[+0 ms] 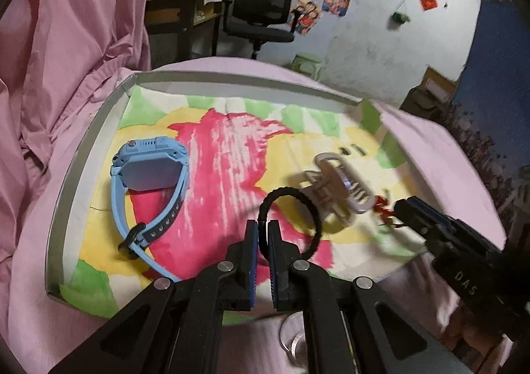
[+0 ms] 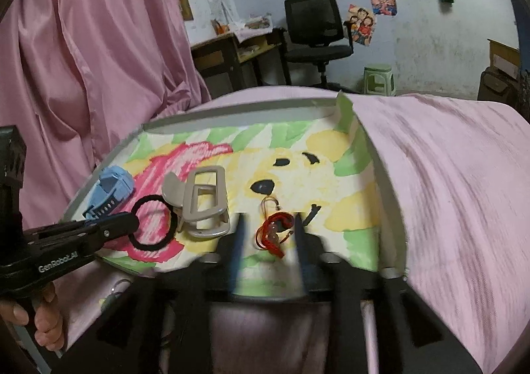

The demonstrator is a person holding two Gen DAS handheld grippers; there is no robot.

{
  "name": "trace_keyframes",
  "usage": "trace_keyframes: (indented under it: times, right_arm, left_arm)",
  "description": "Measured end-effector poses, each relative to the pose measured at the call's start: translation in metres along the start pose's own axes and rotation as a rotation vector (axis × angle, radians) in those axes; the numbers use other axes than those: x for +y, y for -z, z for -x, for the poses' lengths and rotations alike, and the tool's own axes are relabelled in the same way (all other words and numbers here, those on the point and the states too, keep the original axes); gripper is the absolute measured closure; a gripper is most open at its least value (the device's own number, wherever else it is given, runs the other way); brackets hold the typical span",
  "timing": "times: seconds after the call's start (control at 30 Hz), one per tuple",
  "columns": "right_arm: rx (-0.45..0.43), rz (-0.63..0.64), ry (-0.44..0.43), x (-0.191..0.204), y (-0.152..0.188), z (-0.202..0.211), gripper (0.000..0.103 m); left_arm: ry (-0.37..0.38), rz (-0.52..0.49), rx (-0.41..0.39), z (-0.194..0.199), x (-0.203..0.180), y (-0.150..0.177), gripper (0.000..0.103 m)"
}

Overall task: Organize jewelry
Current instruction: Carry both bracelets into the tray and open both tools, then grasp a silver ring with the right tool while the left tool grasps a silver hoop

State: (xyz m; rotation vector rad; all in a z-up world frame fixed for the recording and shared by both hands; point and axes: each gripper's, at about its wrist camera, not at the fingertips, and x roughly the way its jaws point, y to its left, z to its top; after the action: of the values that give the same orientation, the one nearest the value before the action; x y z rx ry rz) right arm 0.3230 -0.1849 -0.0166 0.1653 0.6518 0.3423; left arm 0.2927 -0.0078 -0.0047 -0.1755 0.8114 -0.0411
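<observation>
The left gripper (image 1: 263, 231) is reaching low over the shallow grey tray (image 1: 82, 155), its jaws pinching the black braided hair tie (image 1: 291, 225) above the painted paper lining. The right gripper (image 2: 270, 235) is standing with jaws apart around the red corded bracelet (image 2: 273, 233). A glossy beige plastic claw clip (image 2: 202, 205) and a blue rubbery smartwatch (image 1: 149, 172) are lying on the lining.

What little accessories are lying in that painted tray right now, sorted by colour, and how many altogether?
Blue: 1, the watch
Black: 1, the hair tie, pinched in the left gripper
Beige: 1, the claw hair clip
Red: 1, the string bracelet, between the fingers of the open right gripper
Total: 4 in the tray
</observation>
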Motion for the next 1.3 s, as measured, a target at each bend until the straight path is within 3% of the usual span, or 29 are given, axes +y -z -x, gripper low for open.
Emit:
trace_keyframes:
  times: [0.07, 0.13, 0.2, 0.37, 0.43, 0.63, 0.73, 1.3]
  right_arm:
    - [-0.038, 0.010, 0.018, 0.001, -0.001, 0.011, 0.062]
    - [-0.071, 0.028, 0.033, 0.003, -0.002, 0.021, 0.062]
    - [-0.121, 0.047, 0.046, 0.007, -0.001, 0.036, 0.057]
    - [-0.241, 0.075, 0.059, 0.013, 0.000, 0.075, 0.040]
    - [-0.291, 0.077, 0.068, 0.015, 0.002, 0.094, 0.027]
    - [-0.386, 0.090, 0.073, 0.016, 0.011, 0.141, 0.006]
    - [-0.407, 0.093, 0.061, 0.016, 0.017, 0.156, 0.002]
    - [-0.391, 0.173, 0.088, 0.006, 0.063, 0.207, 0.001]
  left_arm:
    - [0.014, 0.009, -0.026, 0.010, 0.001, 0.003, 0.086]
    - [0.019, 0.023, -0.068, 0.022, 0.003, 0.006, 0.060]
    - [0.016, 0.034, -0.130, 0.037, 0.004, 0.010, 0.043]
    - [0.016, 0.019, -0.245, 0.072, 0.001, 0.016, 0.039]
    - [0.008, 0.013, -0.290, 0.086, -0.002, 0.023, 0.027]
    - [-0.010, -0.009, -0.394, 0.120, -0.009, 0.045, 0.007]
    - [-0.012, -0.023, -0.441, 0.135, -0.013, 0.059, 0.000]
    - [-0.031, -0.039, -0.470, 0.166, -0.022, 0.122, 0.000]
